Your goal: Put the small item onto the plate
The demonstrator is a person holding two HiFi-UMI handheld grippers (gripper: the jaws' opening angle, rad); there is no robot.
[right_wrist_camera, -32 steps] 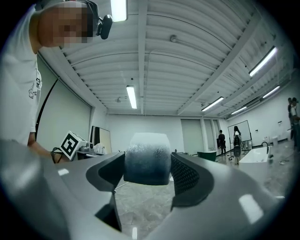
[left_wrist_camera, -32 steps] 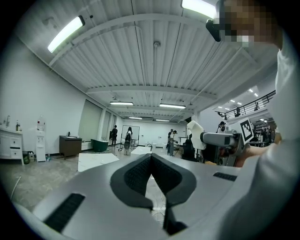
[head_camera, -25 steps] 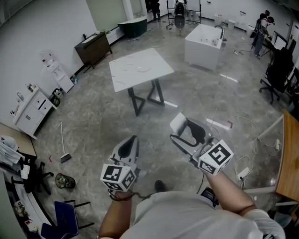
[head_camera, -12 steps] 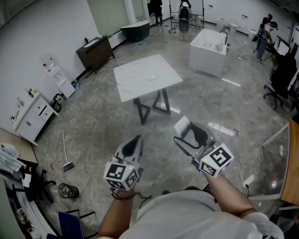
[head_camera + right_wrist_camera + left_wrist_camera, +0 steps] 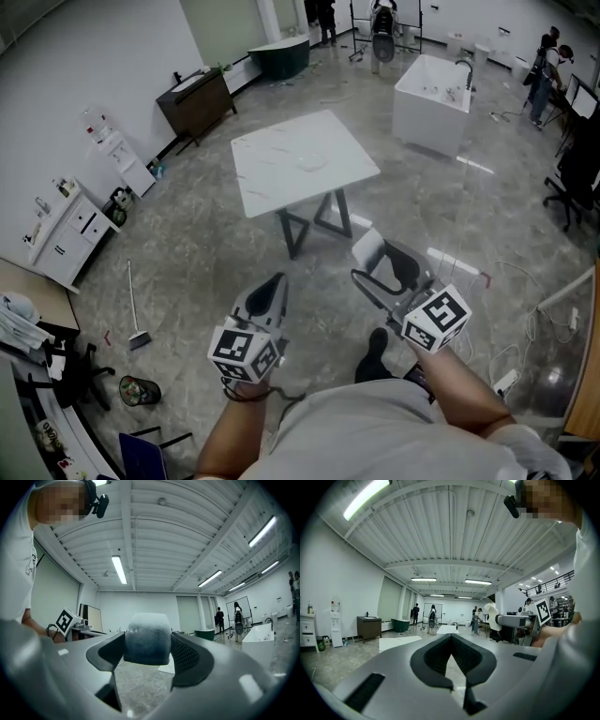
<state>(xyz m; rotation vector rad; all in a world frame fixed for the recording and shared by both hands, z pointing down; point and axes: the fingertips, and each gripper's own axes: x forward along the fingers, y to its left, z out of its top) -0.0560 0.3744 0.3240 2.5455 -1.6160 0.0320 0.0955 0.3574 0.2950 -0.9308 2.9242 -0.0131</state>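
The right tool (image 5: 375,265) grips a frosted, round-edged block (image 5: 146,638) between ribbed dark pads, above the grey stone floor (image 5: 187,253). The left tool (image 5: 451,638) is closed and empty. The square white surface (image 5: 302,161) stands well apart.

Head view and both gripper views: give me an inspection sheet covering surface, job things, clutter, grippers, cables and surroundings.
Surface: white table stands ahead on the grey floor, apart from both grippers.
Job's things: small item, pale and rounded, sits between the right jaws; a pale shape on the table may be the plate, too small to tell.
Clutter: broom and bin on the floor at left.
Grippers: left gripper jaws together, empty; right gripper shut on the small item.
Cables: white cables on the floor at right.
Surroundings: dark cabinet, white tub, people far off.
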